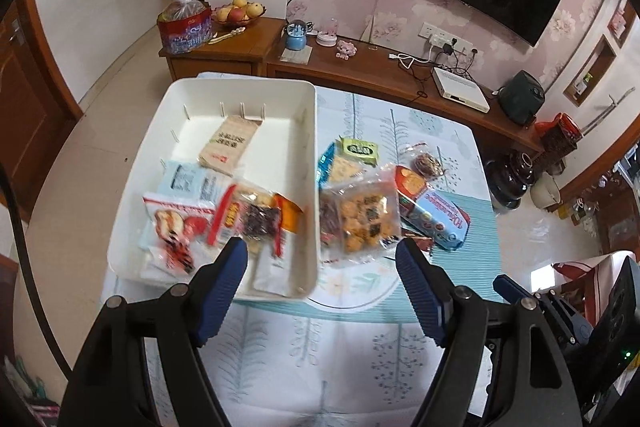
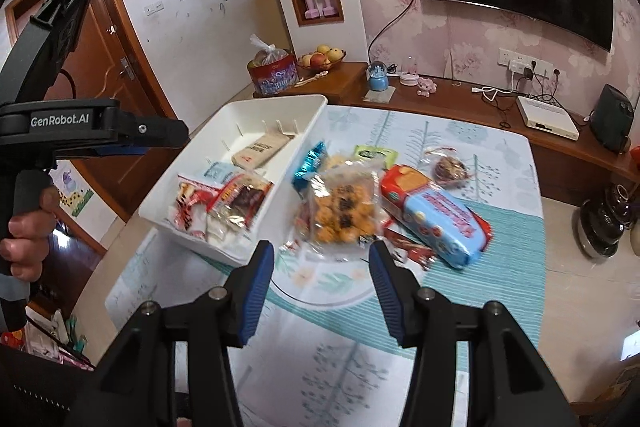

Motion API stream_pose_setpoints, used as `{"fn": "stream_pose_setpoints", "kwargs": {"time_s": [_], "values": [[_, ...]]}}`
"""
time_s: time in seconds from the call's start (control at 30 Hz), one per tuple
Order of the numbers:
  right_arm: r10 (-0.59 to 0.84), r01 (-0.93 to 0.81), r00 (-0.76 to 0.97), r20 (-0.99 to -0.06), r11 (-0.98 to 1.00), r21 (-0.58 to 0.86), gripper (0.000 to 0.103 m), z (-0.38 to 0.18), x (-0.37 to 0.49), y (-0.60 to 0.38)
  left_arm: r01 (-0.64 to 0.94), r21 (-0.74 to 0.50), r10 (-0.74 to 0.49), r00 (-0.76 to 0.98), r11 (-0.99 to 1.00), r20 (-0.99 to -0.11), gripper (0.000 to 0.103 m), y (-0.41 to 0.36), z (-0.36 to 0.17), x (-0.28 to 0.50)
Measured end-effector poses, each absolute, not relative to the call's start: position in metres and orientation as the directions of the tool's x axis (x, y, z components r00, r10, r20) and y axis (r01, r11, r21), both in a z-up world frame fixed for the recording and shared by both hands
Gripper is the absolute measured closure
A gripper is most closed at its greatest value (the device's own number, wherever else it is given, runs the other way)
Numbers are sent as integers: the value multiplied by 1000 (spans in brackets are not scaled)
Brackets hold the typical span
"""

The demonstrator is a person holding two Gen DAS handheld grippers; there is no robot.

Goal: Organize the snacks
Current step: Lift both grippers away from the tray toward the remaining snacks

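On the tabletop (image 2: 440,307), covered by a pale leaf-print cloth, a white bin (image 1: 308,131) holds several snack packets, among them a tan pack (image 1: 228,145) and a red-edged clear pack (image 1: 256,217), while more snacks lie loose just beside its right wall: a clear bag of golden crackers (image 2: 344,207), a blue-and-red biscuit pack (image 2: 436,219) and a green packet (image 2: 374,153). Both grippers hang above the near part of the cloth with nothing between their jaws: the left gripper (image 1: 322,253) stands wide over the bin's near corner, and the right gripper (image 2: 322,253) is moderately spread before the cracker bag. At that view's left edge, a person's hand (image 2: 28,231) grips the left gripper's handle.
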State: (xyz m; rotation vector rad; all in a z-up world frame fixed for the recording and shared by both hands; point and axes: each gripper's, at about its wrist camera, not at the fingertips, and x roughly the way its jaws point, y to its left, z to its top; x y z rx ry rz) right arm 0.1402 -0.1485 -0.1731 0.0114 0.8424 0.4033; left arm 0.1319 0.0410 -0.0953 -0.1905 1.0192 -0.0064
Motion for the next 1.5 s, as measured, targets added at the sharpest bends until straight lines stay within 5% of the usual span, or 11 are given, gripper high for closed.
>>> {"fn": "stream_pose_setpoints", "kwargs": {"time_s": [0.7,0.93,1.1,1.5], "values": [[348,-344,579,-737,924,166,53,-186,142,-228,-84,-142,-86,472,986,-878,27,-34,-106,136],[339,-366,568,-750,920,140,53,-185,159,-246,-83,-152,-103,426,985,-899,23,-48,-116,157],[334,-393,575,-747,913,106,41,-181,174,-254,-108,-149,-96,391,983,-915,18,-52,-127,175],[284,-497,549,-786,867,-34,41,-192,219,-251,-219,-201,-130,298,955,-946,8,-48,-172,214]]}}
